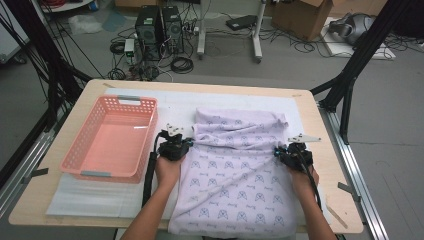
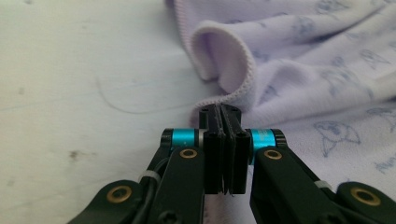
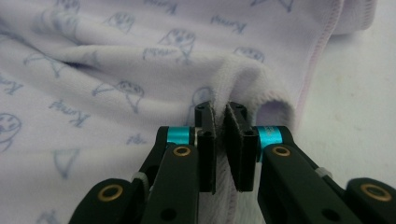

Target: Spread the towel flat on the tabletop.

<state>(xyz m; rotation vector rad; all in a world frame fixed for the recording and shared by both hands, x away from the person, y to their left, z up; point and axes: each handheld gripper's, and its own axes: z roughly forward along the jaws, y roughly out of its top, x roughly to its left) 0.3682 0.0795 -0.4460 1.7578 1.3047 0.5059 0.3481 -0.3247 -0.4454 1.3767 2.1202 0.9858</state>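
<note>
A pale lilac towel (image 1: 235, 170) printed with small blue figures lies on the table, folded over at its far end and hanging off the near edge. My left gripper (image 1: 186, 142) is shut on the towel's left hem (image 2: 219, 100), its pads pressed together on the stitched edge. At the towel's right side my right gripper (image 1: 280, 150) is shut on a bunched fold of the towel (image 3: 233, 79), with cloth pinched between the pads. A hand holds each gripper from below.
A pink plastic basket (image 1: 92, 145) stands at the left of the table on a white mat (image 1: 170, 102). Black frame posts stand at both sides, and cables and computer cases lie on the floor beyond the far edge.
</note>
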